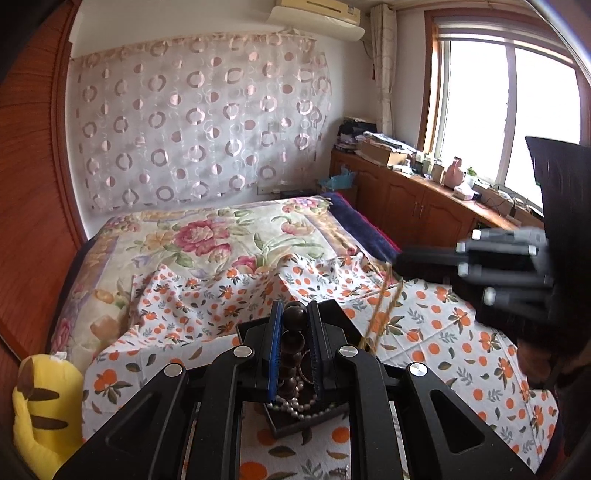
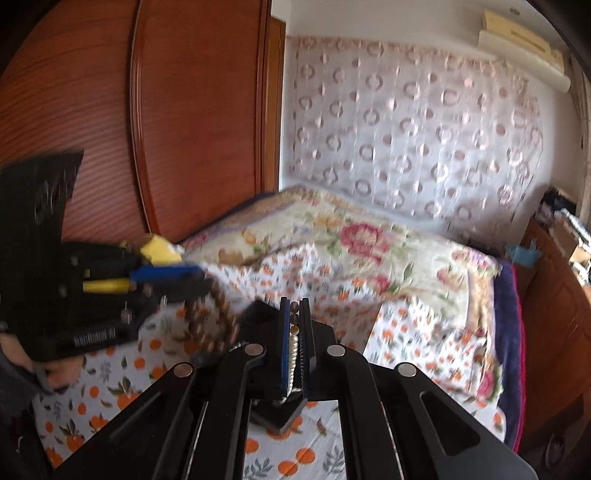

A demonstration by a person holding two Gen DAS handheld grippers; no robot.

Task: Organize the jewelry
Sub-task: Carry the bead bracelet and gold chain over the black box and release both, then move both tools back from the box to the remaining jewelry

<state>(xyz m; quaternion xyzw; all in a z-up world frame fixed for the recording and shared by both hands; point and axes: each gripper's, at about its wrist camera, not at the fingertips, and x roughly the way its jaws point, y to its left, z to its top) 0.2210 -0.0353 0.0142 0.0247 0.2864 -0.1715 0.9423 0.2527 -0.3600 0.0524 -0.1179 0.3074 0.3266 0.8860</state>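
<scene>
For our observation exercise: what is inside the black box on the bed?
A white pearl necklace lies inside the black box. The left tongs, holding dark wooden beads, cover the rest of the inside.

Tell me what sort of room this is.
A bedroom in a home, most likely: a bed with a floral quilt, a wall air conditioner above a patterned curtain, and wooden cabinets under the window.

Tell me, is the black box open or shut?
Open. The black box shows no lid on top, and a pearl strand lies inside it, under the left gripper.
</scene>
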